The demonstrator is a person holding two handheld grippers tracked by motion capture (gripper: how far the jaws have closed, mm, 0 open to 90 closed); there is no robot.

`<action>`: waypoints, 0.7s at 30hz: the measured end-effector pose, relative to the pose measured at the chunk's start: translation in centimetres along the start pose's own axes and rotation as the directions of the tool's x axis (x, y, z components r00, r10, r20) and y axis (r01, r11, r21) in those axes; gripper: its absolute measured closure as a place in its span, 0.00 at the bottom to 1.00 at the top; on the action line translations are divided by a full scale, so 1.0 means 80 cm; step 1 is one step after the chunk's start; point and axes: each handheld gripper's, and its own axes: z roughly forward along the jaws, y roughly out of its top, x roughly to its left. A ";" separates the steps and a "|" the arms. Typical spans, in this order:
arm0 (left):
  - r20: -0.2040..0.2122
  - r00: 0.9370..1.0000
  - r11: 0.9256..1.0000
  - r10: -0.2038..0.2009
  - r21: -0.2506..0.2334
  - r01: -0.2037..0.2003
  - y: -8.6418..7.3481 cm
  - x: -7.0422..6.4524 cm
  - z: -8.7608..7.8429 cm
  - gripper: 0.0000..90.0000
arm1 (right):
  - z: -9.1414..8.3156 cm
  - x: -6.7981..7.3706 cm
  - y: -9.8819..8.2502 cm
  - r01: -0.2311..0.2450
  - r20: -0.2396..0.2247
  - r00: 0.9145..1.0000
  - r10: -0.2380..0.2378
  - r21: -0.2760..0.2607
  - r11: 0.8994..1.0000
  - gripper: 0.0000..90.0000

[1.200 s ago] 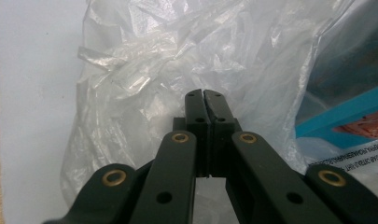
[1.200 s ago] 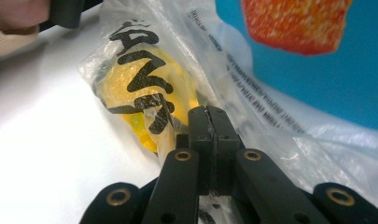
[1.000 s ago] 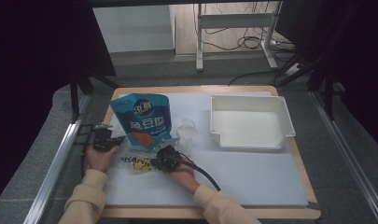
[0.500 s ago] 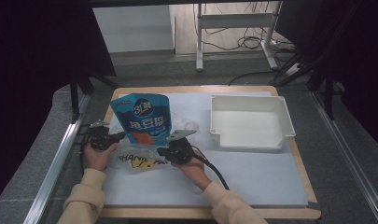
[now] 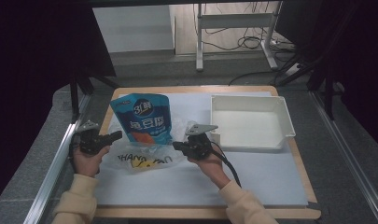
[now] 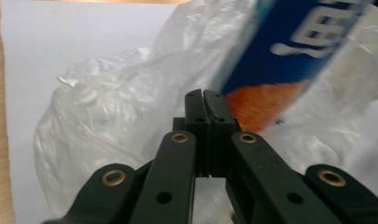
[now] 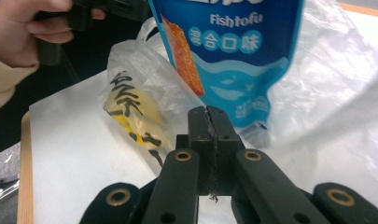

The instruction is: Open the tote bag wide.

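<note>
Both hand-held grippers have lifted and pulled apart versus a second ago, and the clear plastic bag (image 5: 149,156) has come up with them, so its mouth looks stretched wider; my read is they're opening the bag to get the blue snack pouch (image 5: 144,119) in or out. Left hand-held gripper (image 5: 113,136): jaws closed, seemingly pinching the bag's left edge. Right hand-held gripper (image 5: 176,145): jaws also closed, at the bag's right edge. Near to far on the table (image 5: 270,182): the person's sleeves and hands, then the two grippers, the bag between them with yellow and black print, the pouch standing up out of it, then the white tray (image 5: 252,122) off to the right, empty, apart from the bag. The left gripper view shows the closed jaw tips against crinkled film with the pouch's orange patch just behind; a sliver of film between the tips is likely, but blur makes that hard to confirm. The right gripper view adds what the high view can't give: the pouch's "Fishtofu" label, the bag's print up close, and the other hand (image 7: 35,25) beyond.
</note>
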 end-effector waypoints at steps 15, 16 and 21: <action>0.058 0.996 0.998 0.062 0.020 -0.063 -0.025 -0.042 -0.038 0.97 | -0.034 -0.016 -0.004 -0.023 0.017 1.000 0.023 -0.022 0.999 0.96; 0.062 0.996 0.998 0.064 0.023 -0.065 -0.027 -0.043 -0.039 0.97 | -0.034 -0.016 -0.004 -0.023 0.017 1.000 0.023 -0.022 0.999 0.96; 0.078 0.993 0.996 0.084 0.030 -0.086 -0.032 -0.049 -0.041 0.81 | -0.039 -0.015 -0.006 -0.009 0.027 1.000 0.010 -0.024 1.000 0.87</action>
